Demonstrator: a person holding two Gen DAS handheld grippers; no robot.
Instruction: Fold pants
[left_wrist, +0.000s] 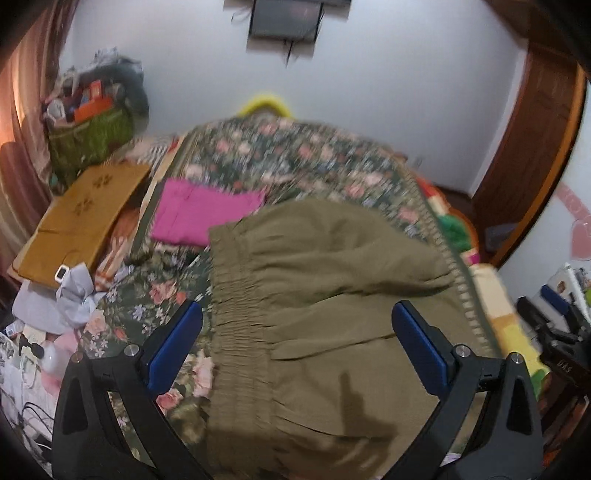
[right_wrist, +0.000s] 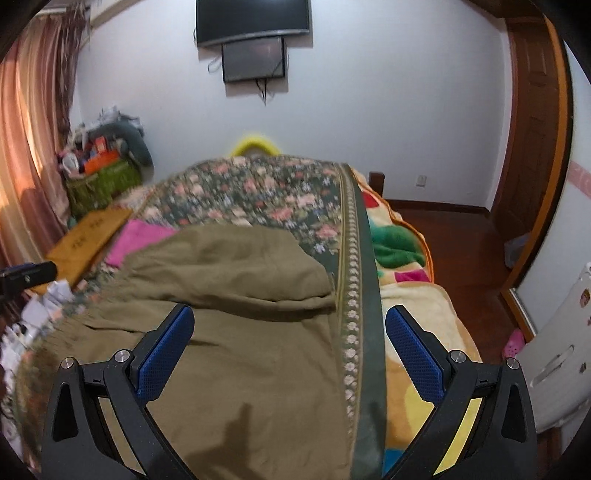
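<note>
The olive-green pants (left_wrist: 317, 295) are lying on the floral bedspread (left_wrist: 280, 155), partly folded, with the elastic waistband (left_wrist: 236, 295) on the left. The left gripper (left_wrist: 297, 325) is hovering above them with jaws wide apart, holding nothing. The right gripper (right_wrist: 290, 328) is also hanging wide and empty, above the bedspread's border (right_wrist: 360, 295). A folded pink garment (left_wrist: 199, 214) is lying just beyond the pants.

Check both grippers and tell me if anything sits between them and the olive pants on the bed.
Nothing visible does. The left gripper and right gripper both hang open directly over the olive pants, with only air between. The folded pink garment lies beside the pants' far corner, out of the way, on the floral bedspread.
</note>
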